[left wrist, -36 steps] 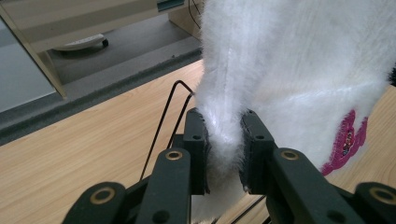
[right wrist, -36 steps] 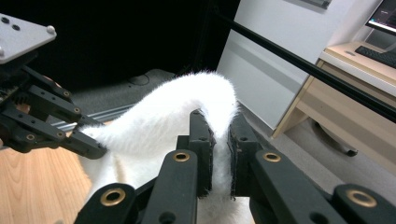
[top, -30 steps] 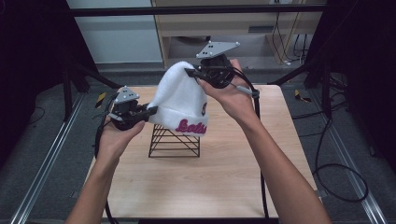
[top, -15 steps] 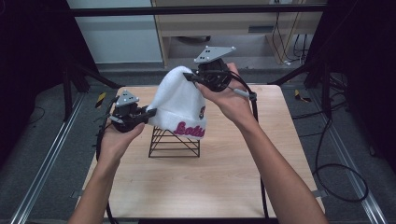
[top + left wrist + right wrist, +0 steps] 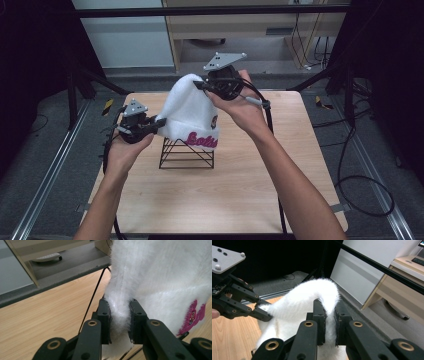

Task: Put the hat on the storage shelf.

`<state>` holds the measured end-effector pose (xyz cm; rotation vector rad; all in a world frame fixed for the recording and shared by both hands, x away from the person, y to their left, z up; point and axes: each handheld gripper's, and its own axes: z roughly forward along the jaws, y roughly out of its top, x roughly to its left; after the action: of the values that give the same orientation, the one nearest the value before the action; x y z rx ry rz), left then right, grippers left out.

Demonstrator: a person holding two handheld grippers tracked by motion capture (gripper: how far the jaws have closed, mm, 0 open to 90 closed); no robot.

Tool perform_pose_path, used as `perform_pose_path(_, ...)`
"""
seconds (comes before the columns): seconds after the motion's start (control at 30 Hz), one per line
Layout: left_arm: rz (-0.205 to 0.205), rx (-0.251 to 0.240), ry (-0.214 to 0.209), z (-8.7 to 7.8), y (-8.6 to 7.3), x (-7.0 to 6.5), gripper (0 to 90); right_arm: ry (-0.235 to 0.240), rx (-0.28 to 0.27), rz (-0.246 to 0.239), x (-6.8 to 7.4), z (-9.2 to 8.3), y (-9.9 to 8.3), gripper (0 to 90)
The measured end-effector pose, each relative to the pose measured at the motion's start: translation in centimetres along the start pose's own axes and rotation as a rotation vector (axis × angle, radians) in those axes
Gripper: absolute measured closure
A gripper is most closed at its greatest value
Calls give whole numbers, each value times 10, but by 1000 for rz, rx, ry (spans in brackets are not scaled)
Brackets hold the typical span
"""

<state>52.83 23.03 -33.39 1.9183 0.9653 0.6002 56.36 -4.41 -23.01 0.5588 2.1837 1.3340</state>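
A fluffy white beanie (image 5: 187, 112) with pink lettering hangs over a black wire stand (image 5: 186, 152) in the middle of the wooden table (image 5: 250, 190). My left gripper (image 5: 159, 123) is shut on the beanie's lower left edge; in the left gripper view the white fabric (image 5: 119, 312) is pinched between the jaws. My right gripper (image 5: 196, 83) is shut on the beanie's top, and the right gripper view shows the fur (image 5: 329, 307) squeezed between its pads, with the left gripper (image 5: 265, 315) farther off at the left.
A black frame bar (image 5: 210, 10) crosses the back, with a wooden desk (image 5: 250, 25) behind it. Cables (image 5: 360, 175) trail on the floor to the right. Metal rails (image 5: 40, 190) run along the table's left side.
Both grippers and the beanie have shifted slightly, the beanie's lettered edge sitting a little lower over the stand. Both grips are unchanged.
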Motion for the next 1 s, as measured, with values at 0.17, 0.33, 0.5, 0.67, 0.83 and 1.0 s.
perform_pose_path(0.17,-5,3,3,3,-3,2,744,2,8,-1,1,3,-3,827)
perform_pose_path(0.33,-5,1,4,3,-8,2,743,11,8,0,3,4,-6,827)
perform_pose_path(0.5,-2,1,1,2,-13,1,743,21,10,-11,8,2,-7,827)
perform_pose_path(0.67,-6,-2,0,0,-19,1,744,27,12,-24,13,0,-5,826)
perform_pose_path(0.83,-7,4,0,0,-26,2,744,34,31,-40,17,2,-6,825)
perform_pose_path(1.0,-15,15,-6,3,-36,3,740,54,61,-44,22,6,-10,823)
